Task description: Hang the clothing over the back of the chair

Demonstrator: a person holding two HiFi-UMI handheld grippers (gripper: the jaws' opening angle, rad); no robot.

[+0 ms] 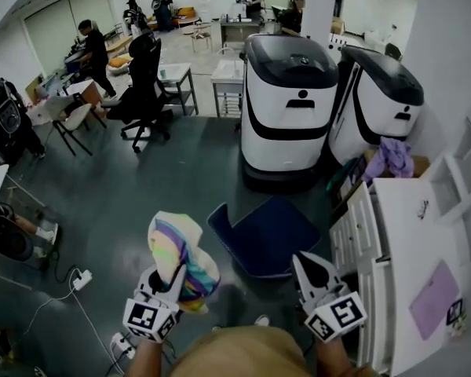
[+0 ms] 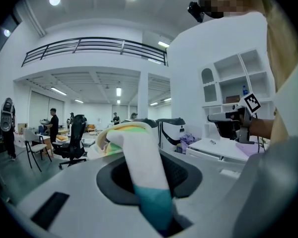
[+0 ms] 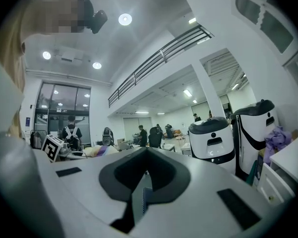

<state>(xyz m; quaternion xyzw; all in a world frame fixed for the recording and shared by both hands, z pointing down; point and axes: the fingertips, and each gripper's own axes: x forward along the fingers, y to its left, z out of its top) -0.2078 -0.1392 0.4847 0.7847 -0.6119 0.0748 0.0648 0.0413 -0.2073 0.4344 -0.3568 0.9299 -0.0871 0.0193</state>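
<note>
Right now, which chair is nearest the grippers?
The dark blue chair, just ahead between the left gripper and right gripper; the black office chair stands far behind it.

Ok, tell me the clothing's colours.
The clothing is white with pastel rainbow stripes and teal; clearest in the head view.

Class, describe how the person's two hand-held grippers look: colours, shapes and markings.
Both the left hand-held gripper and right hand-held gripper have white, tapering bodies with dark inner recesses. Each carries a white cube printed with black square markers. The person wears a tan top.
</note>
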